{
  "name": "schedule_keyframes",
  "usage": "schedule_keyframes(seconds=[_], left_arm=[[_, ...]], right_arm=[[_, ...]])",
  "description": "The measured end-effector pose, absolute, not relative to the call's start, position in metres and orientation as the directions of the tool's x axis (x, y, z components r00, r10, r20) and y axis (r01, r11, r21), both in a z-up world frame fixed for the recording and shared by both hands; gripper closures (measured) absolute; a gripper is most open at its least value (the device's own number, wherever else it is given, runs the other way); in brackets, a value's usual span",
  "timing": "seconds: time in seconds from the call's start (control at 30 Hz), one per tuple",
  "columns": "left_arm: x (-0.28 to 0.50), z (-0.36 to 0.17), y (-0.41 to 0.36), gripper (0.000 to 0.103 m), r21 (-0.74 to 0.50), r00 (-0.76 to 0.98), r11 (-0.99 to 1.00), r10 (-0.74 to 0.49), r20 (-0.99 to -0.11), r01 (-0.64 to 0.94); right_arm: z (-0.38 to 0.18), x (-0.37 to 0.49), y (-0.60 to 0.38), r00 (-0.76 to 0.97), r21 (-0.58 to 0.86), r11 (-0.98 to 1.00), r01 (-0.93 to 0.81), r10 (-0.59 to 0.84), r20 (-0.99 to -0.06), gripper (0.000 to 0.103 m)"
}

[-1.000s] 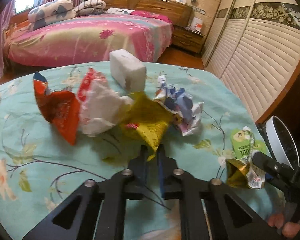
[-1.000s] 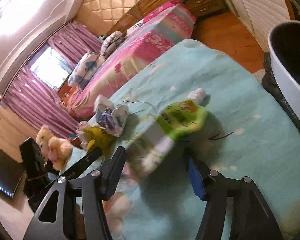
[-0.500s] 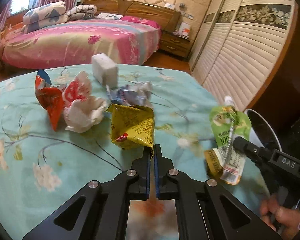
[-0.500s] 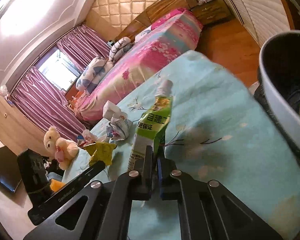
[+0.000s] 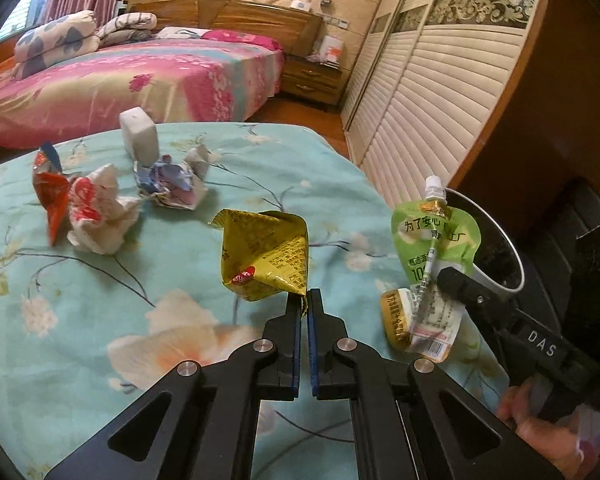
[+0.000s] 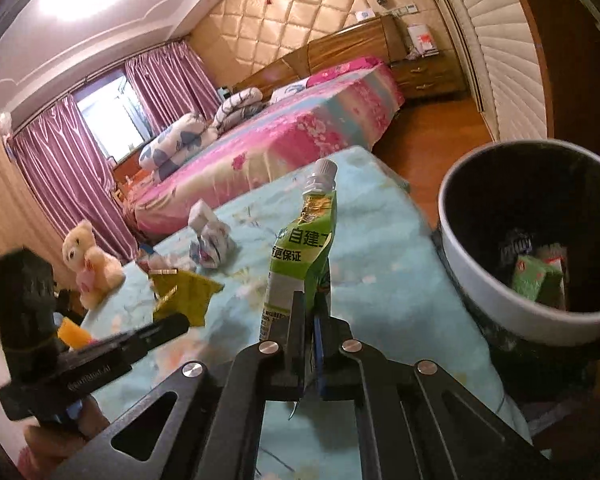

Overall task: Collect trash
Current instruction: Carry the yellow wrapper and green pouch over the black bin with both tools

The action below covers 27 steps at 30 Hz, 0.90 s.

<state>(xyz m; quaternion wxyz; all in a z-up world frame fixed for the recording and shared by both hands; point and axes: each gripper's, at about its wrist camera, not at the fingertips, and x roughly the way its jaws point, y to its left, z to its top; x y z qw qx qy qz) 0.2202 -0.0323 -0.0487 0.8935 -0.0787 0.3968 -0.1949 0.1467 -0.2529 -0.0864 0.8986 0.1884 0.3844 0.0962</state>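
Green pouch (image 6: 300,256), white cap up, is pinched at its bottom in the right gripper (image 6: 309,320), jaws clamped on it, held over the table's (image 5: 100,320) right edge next to the white bin (image 6: 472,276), which has a few scraps inside. Yellow wrapper (image 5: 266,256) hangs by one corner from the left gripper (image 5: 304,306), jaws closed on it, above mid-table. Toward the far left corner: red-white wrapper (image 5: 88,204), crumpled blue-white wrapper (image 5: 170,182) and a white block (image 5: 139,136).
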Motion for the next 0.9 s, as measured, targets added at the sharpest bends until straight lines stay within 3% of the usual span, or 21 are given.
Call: schedule_keyframes(seconds=[0.9], left_arm=[[0.235, -0.032, -0.144, 0.102, -0.24, 0.548, 0.84, -0.507, -0.665, 0.486]], right_arm=[[-0.054, 0.116, -0.355, 0.788, 0.417, 0.897, 0.15, 0.146, -0.598, 0.1]])
